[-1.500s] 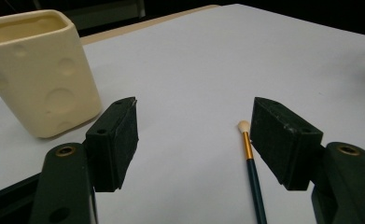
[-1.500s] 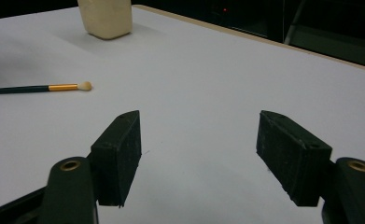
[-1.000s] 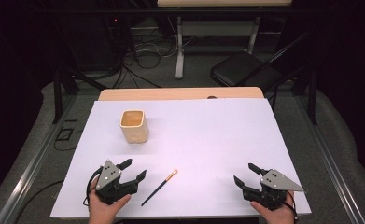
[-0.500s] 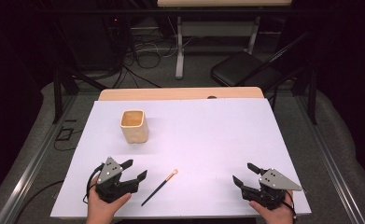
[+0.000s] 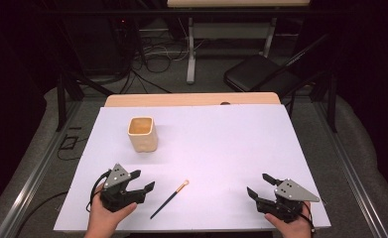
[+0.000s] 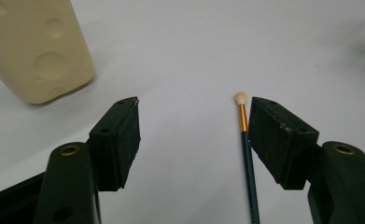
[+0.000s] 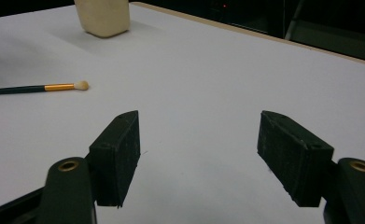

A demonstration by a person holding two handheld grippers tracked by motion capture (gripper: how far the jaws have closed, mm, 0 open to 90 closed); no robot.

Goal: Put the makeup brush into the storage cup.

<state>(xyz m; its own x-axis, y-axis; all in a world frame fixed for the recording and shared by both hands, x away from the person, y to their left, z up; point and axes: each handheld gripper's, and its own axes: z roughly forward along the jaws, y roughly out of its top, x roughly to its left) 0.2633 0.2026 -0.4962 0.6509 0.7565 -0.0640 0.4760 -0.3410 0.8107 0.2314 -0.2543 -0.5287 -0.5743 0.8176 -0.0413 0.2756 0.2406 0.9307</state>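
Observation:
A thin brush point(image 5: 169, 199) with a dark handle, gold ferrule and pale tip lies on the white table sheet point(image 5: 221, 148) near the front. My left gripper point(image 5: 143, 181) stands open just left of it, jaws apart and empty; in the left gripper view the brush point(image 6: 243, 135) lies along the inner edge of the right-hand jaw. A cream cup point(image 5: 142, 134) stands farther back on the left, also seen as the cup point(image 6: 35, 46) and the cup point(image 7: 102, 16). My right gripper point(image 5: 259, 185) rests open and empty at the front right, with the brush point(image 7: 40, 87) off to its left.
The white sheet covers a wooden table whose back edge point(image 5: 191, 99) shows beyond it. A black chair point(image 5: 261, 74) and cables point(image 5: 157, 54) lie on the floor behind the table. The table's front edge is close under both hands.
My left gripper has shifted slightly right and forward toward the brush. The right gripper, brush and cup have stayed put.

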